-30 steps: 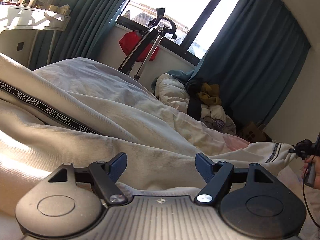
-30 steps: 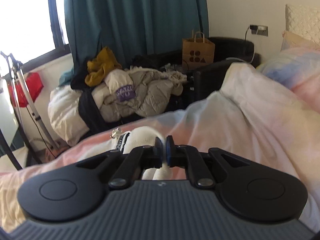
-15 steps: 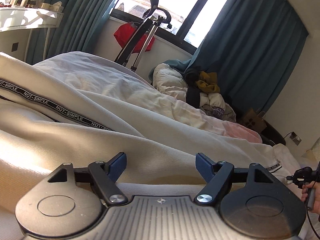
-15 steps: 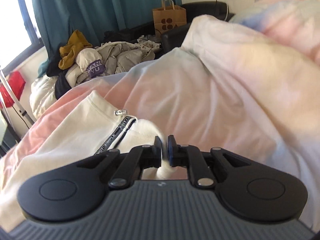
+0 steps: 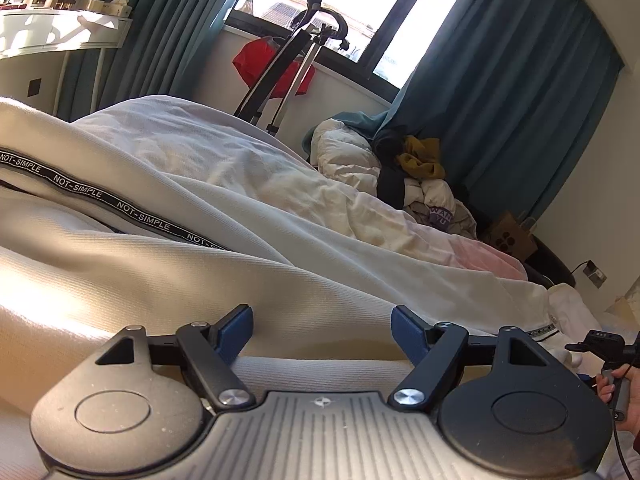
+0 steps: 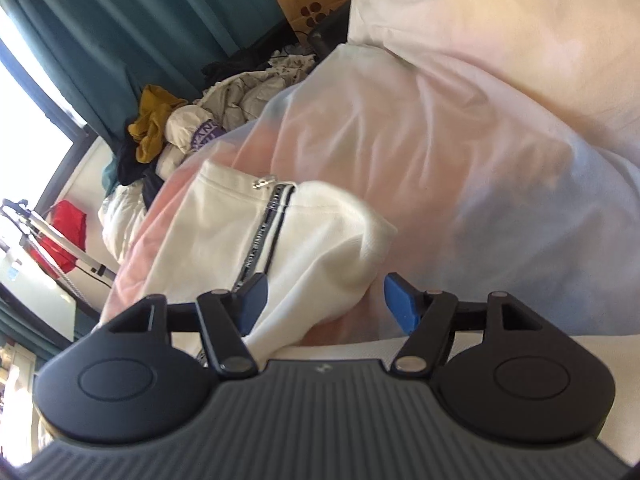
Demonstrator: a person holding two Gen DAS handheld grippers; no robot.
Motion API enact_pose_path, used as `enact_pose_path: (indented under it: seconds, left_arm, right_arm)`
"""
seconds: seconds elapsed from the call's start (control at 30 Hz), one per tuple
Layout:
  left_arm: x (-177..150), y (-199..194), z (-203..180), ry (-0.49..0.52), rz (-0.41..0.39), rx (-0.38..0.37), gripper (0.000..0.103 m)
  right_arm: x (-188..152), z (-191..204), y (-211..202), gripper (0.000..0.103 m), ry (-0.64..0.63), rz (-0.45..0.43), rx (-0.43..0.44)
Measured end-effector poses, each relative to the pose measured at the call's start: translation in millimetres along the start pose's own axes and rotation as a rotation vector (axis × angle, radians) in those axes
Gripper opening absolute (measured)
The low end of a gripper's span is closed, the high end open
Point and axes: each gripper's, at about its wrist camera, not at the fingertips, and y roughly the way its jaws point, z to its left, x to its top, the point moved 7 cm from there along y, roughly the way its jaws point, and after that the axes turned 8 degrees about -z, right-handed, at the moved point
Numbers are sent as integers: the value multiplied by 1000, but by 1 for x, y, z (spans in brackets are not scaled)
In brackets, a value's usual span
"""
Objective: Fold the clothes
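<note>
Cream jacket (image 5: 168, 280) lies spread over the bed (image 5: 280, 176) in the left wrist view, with the left gripper (image 5: 322, 330) wide open and empty just above it. Right wrist view: the right gripper (image 6: 322, 300) is wide open too, holding nothing, its fingers either side of the jacket's collar end (image 6: 288, 248) on the pink quilt (image 6: 460, 148).

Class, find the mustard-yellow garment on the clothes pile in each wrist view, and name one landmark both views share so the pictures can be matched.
Left wrist view: the mustard-yellow garment sits right of centre, upper half, atop the clothes pile below the teal curtain.
Right wrist view: the mustard-yellow garment lies upper left, on the clothes pile.
Shared landmark: the brown paper bag with dark dots.
</note>
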Motion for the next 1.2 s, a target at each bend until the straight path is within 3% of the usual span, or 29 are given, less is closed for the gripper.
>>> enact_pose_path:
  seconds: [0.07,0.1,0.13,0.17,0.2,0.3,0.5,0.57,0.67,0.83,0.9,0.97,1.13,1.2]
  left_arm:
    - [0,1,0,-3,-4,1,78]
    - [0,3,1,-1,-3,2,78]
    - [-1,4,1,-1,-3,4,78]
    - [-2,4,1,0,-3,5,78]
    - [-2,5,2,0,-3,6,78]
    - [-3,6,2,0,-4,3,78]
    - [-5,4,-1,17,4,6,79]
    - [-7,2,-5,20,6,1,79]
    - [-11,-4,-13,20,-11,-17,79]
    - [-14,-18,-25,-12,-10,-56,79]
    - [-15,-25,-31,-12,-5,-65,79]
    - [-17,-32,-36,-13,0,-74,80]
    - [-19,-51,-47,-18,5,-80,80]
    - [-19,-58,-46,-21,1,-66,80]
  right_arm:
    - [2,-2,-1,64,-4,6,4]
    - [3,-3,-1,48,-6,9,5]
    - [3,-4,-2,39,-9,12,7]
    - [4,-5,-2,22,-11,15,9]
    - [5,-6,-2,14,-13,19,11]
    - [8,-9,-4,14,-19,28,16]
    - [13,-15,-8,17,-28,50,30]
    - [12,-31,-26,17,12,91,72]
    - [17,-62,-69,19,45,69,58]
    - [11,-123,-131,32,135,51,7]
    - [6,-143,-147,52,178,47,-16]
    - [0,-159,-155,64,213,40,-29]
    - [-36,-171,-135,67,312,168,31]
    - [-41,-167,-125,67,284,148,22]
